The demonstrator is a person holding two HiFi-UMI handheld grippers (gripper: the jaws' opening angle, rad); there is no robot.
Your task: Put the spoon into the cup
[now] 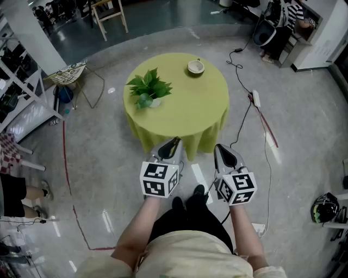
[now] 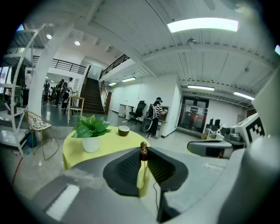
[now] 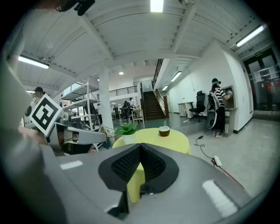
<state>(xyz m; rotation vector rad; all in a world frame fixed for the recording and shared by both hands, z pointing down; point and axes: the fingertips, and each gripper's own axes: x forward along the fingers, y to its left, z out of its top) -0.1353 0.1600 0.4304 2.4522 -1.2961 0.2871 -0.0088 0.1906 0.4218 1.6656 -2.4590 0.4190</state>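
One spoon [image 2: 143, 151] is in play, and it sits in the left gripper [image 1: 173, 144]. That gripper's view shows its brown knobbed end poking up at the jaw tips and a thin stem running down between the two pads, which are clamped on it. How the rest of the spoon looks cannot be made out. The spoon is held off the table [image 1: 190, 108], on the near side, well apart from the cup.

One cup [image 1: 196, 67] stands upright on the far part of the round table, brown outside and pale inside. There is one table, draped in a yellow-green cloth that hangs down all round. One plant [image 1: 149, 87] in a white pot stands on its left half, apart from the cup. Those two things are all that rest on the cloth.

Two grippers are held side by side just short of the near table edge, both pointing toward it. The right gripper [image 1: 224, 149] has its pads closed tip to tip with nothing between them. Each gripper carries one marker cube, two in all: left [image 1: 159, 180], right [image 1: 237, 188].

One black cable [image 1: 247, 117] trails over the grey floor right of the table. One wooden chair [image 1: 111, 13] stands beyond it at the far left.
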